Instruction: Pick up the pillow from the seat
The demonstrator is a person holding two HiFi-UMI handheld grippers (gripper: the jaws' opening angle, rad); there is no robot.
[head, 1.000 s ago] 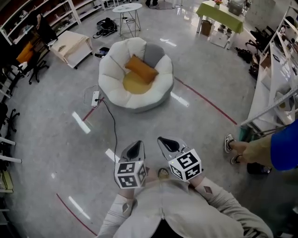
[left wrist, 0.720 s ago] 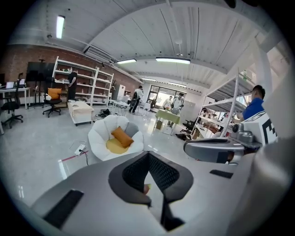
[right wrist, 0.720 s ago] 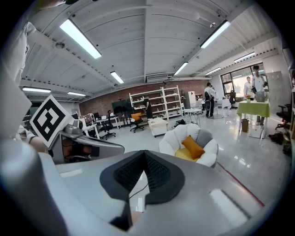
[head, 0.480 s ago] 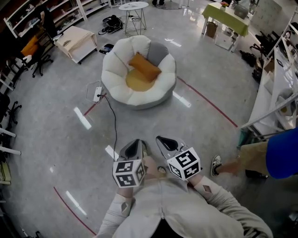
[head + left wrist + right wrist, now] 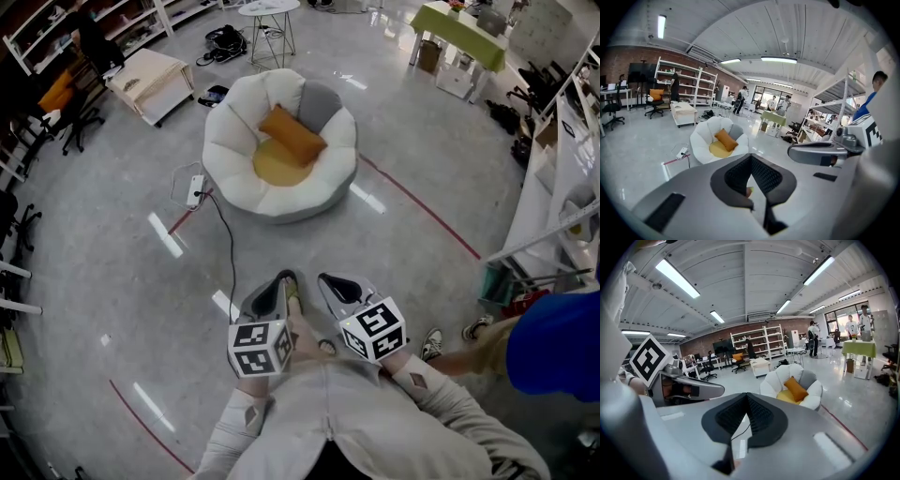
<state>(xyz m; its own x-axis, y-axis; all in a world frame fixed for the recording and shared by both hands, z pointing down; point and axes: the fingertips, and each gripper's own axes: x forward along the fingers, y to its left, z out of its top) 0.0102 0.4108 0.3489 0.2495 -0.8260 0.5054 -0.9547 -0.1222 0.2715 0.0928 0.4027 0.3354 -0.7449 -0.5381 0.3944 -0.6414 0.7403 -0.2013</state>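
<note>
Head view, upper left of centre: power strip (image 5: 195,195) on the floor (image 5: 112,262), its cable (image 5: 228,246) running down-frame toward me.

Upper centre: seat (image 5: 230,141), white and round. The orange pillow (image 5: 291,135) lies tilted inside it, against the back cushions and over a yellow pad (image 5: 272,167). Nothing touches it.

Lower centre: left tool (image 5: 274,292), jaws closed together with nothing between them. Just right of it, right tool (image 5: 336,289), also closed and empty by its own view. Both point up-frame toward the seat and are well apart from it.

Lower right edge: bystander (image 5: 553,342) in blue, off my line to the seat.

Status, my reading: approach stage and no part of the pick is done. Still to do: walk up to the seat, open a tool, take the pillow by an edge and lift it out.
</note>
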